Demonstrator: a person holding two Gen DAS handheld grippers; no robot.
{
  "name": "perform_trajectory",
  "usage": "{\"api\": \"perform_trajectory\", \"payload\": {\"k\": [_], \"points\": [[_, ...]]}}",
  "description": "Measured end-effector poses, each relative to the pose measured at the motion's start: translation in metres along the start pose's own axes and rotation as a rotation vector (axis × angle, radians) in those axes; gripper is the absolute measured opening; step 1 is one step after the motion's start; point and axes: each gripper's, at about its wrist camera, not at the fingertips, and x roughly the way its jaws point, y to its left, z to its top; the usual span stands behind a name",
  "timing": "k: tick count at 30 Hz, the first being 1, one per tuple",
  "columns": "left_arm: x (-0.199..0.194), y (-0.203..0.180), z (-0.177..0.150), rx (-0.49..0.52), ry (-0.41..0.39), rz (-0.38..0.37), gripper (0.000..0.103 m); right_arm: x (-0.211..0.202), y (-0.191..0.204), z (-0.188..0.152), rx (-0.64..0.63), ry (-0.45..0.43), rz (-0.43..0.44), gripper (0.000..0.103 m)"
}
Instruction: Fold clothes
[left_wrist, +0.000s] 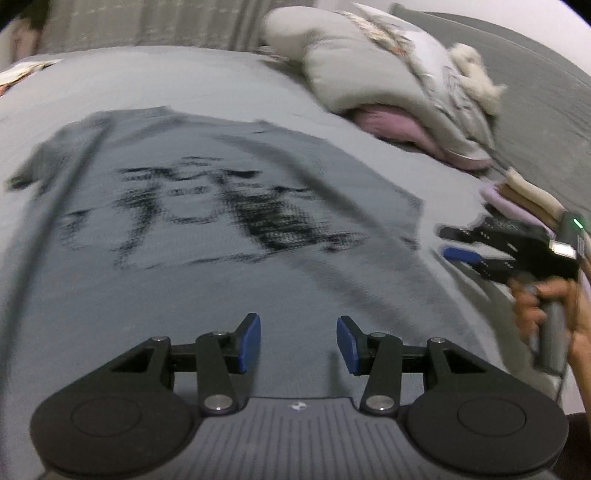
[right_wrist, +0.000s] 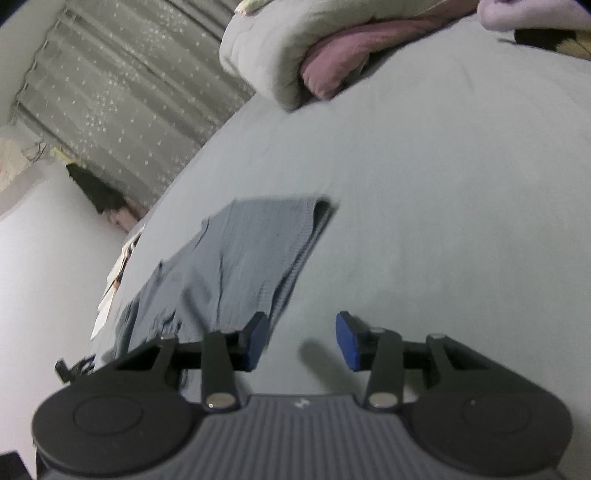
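**Both grippers wide apart and holding nothing over a grey T-shirt on the bed**

Nearest in the left wrist view, the left gripper (left_wrist: 298, 343) has its blue-padded fingers (left_wrist: 250, 341) spread wide, with nothing between them; it hangs above the lower part of the T-shirt (left_wrist: 207, 229). The shirt lies spread flat on the grey bedsheet (left_wrist: 184, 81), print side up, with a large black design across the chest, blurred in this frame. One sleeve shows at the far left. To the right, just beside the shirt's edge, the right gripper (left_wrist: 448, 243) is held by a hand (left_wrist: 546, 310), its fingers parted and empty.

In the right wrist view, the right gripper (right_wrist: 301, 341) is also wide, nothing held. Its left finger (right_wrist: 258, 343) sits in front of the shirt's (right_wrist: 236, 266) edge; whether it touches the cloth cannot be told. The bare bedsheet (right_wrist: 443, 184) lies under the rest.

Farther back, a pale quilt (left_wrist: 351, 62) is bunched over a pink blanket (left_wrist: 388, 123), well apart from the shirt. A small stack of folded clothes (left_wrist: 524, 195) lies at the right. A grey curtain (right_wrist: 122, 96) hangs beyond the bed.
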Motion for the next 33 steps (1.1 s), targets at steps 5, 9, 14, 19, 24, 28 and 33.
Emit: {"api": "perform_trajectory", "payload": {"k": [5,9,14,19,24,28,33], "points": [[0.031,-0.020,-0.003,0.074,-0.011,-0.066,0.045,0.031,0.000,0.021,-0.029,-0.044,-0.037,0.030],[0.036,-0.021,-0.011,0.082,-0.065,-0.111,0.051,0.054,0.010,0.031,-0.113,-0.081,-0.079,0.030],[0.040,-0.024,-0.021,0.101,-0.114,-0.138,0.059,0.068,0.029,0.030,-0.219,-0.102,-0.178,0.025],[0.038,-0.030,-0.019,0.117,-0.112,-0.182,0.059,0.068,0.045,0.029,-0.324,-0.149,-0.303,0.003],[0.041,-0.037,-0.021,0.129,-0.088,-0.278,0.059,0.068,0.058,0.034,-0.470,-0.182,-0.394,0.002],[0.043,-0.043,-0.024,0.155,-0.073,-0.315,0.059,0.073,0.064,0.048,-0.546,-0.209,-0.454,0.002],[0.046,-0.046,-0.028,0.160,-0.051,-0.378,0.061,0.088,0.064,0.074,-0.575,-0.204,-0.517,0.002]]}}
